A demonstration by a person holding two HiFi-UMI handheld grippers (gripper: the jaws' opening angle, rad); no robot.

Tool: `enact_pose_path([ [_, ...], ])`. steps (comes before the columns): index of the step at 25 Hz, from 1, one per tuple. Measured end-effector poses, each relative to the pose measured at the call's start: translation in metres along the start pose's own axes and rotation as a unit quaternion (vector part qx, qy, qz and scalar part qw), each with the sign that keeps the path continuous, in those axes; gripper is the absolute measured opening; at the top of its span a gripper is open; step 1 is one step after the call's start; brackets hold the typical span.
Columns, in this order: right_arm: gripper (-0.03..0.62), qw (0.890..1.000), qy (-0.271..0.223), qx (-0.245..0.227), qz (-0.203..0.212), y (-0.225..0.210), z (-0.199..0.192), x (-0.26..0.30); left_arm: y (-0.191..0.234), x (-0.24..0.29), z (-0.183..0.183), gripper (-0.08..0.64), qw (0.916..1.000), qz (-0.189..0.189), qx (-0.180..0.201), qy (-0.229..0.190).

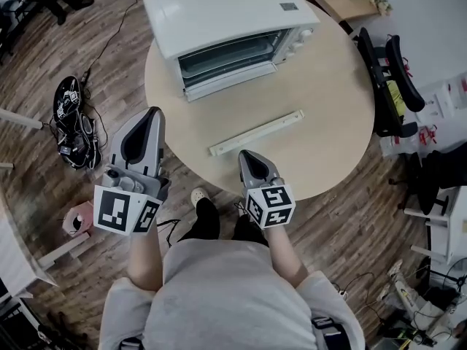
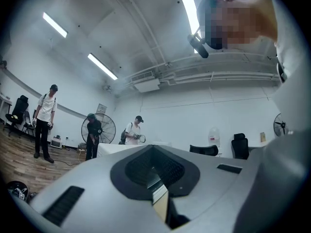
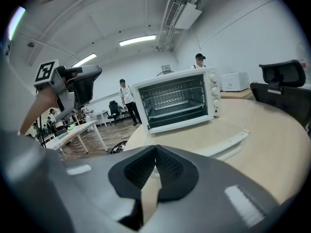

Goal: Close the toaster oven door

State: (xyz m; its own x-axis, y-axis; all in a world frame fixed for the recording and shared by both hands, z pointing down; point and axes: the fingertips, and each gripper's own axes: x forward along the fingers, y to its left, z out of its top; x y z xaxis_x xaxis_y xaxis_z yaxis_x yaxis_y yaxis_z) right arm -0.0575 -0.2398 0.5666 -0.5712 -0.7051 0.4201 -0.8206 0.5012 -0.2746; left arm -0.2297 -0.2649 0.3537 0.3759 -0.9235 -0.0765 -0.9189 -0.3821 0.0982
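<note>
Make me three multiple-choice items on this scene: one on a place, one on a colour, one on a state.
1. Where does the toaster oven stand?
A. on the floor
B. on the round table, at the side far from the person
C. on a chair

2. What colour is its casing?
A. black
B. red
C. white

3. How is the oven door?
A. open, folded down toward the tabletop
B. shut
C. held in a gripper

Answers: 1 B, the head view shows it at the table's far edge; 2 C, top and sides are white; 3 A, the right gripper view looks straight into the racks.
</note>
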Motion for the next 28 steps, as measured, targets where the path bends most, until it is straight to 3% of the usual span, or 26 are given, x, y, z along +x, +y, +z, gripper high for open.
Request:
enact_pose_path([
  [12,0.096,0.998,0.065,0.025,-0.011,0.004,-0.073,0.040,0.010,-0.010,-0.010,0.006,0.9999,-0.007,0.003,0.015],
  [20,0.138,0.996,0.086,0.002,-0.016,0.007,-0.087,0.065,0.026,-0.028,-0.010,0.006,0.9996,0.015,0.012,0.021],
  [28,0.116,0.996,0.078,-0.029,-0.033,0.007,-0.086,0.075,0.036,-0.035,-0.014,0.006,0.9992,0.028,0.014,0.026],
])
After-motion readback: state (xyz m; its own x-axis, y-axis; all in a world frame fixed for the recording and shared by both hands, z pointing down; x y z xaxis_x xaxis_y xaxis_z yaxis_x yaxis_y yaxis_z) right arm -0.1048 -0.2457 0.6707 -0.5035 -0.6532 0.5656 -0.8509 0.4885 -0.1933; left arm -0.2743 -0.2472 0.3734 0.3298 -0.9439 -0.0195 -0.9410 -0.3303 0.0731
